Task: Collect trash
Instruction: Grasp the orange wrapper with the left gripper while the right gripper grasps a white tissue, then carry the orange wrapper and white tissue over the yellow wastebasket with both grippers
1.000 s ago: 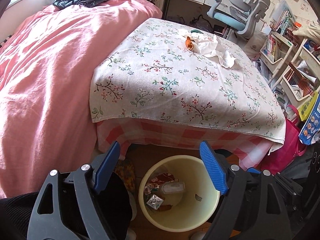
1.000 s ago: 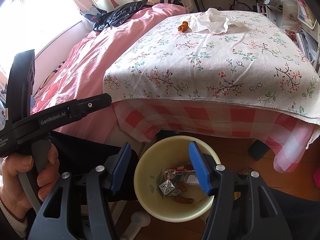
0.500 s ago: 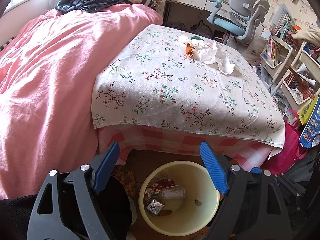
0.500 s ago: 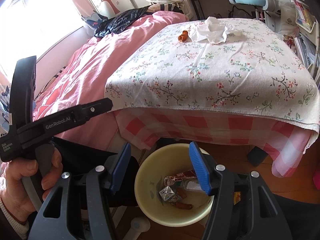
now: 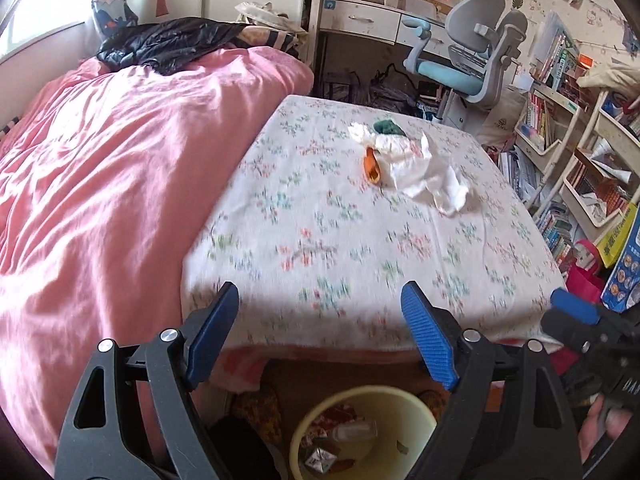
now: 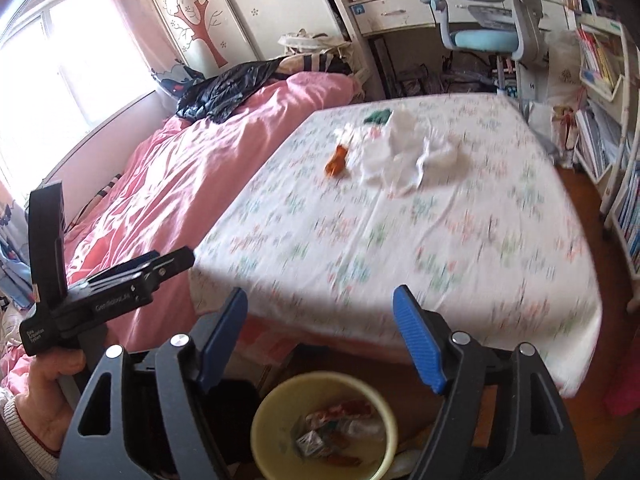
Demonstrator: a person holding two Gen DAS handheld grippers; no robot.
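A pale yellow trash bin [image 5: 416, 400] [image 6: 276, 400] stands on the floor below the table's near edge, with wrappers and a small bottle inside. On the floral tablecloth [image 5: 320, 240] [image 6: 400, 240] at the far side lie crumpled white tissues [image 5: 416, 164] [image 6: 404, 156], an orange scrap [image 5: 371, 164] [image 6: 335, 162] and a dark green scrap [image 5: 389, 126] [image 6: 378, 116]. My left gripper [image 5: 320, 340] is open and empty, above the bin and short of the table. My right gripper [image 6: 320, 332] is open and empty, likewise. The left gripper's body [image 6: 100, 292] shows in the right wrist view.
A bed with a pink duvet [image 5: 100, 200] [image 6: 180, 184] runs along the table's left side, a black jacket [image 5: 168, 42] on it. A desk chair [image 5: 472, 56] [image 6: 484, 20] stands behind the table. Bookshelves [image 5: 580, 168] and a pink bag [image 5: 584, 284] are at the right.
Both grippers have risen and tilted up, so the table top fills more of the views and the bin has dropped to the bottom edge. Both stay open and empty.
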